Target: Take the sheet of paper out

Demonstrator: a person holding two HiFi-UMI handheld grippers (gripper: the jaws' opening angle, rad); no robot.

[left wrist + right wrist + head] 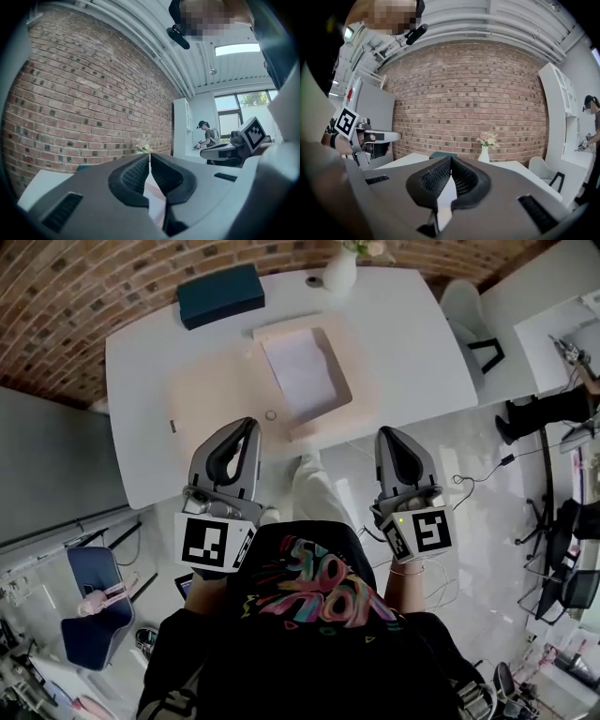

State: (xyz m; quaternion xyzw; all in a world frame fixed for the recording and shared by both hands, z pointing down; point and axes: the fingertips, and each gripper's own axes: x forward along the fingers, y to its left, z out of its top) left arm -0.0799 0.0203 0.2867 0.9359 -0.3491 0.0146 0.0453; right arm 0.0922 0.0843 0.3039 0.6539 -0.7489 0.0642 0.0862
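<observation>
Both closed tight and empty: my left gripper (249, 424) and right gripper (385, 434) are at the near edge of the white table (141, 381). The white rectangular sheet of paper (302, 371) lies in the open pale-pink cardboard folder (323, 416), ahead and between them. Its long axis runs away from me, and the left gripper looks marginally nearer.

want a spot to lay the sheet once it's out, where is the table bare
The widest bare patch is the table's right end, between the pink tray holding the paper and the white chair. A narrower white strip runs along the left edge, below the dark teal box. The back is crowded: box, vase, tray.
</observation>
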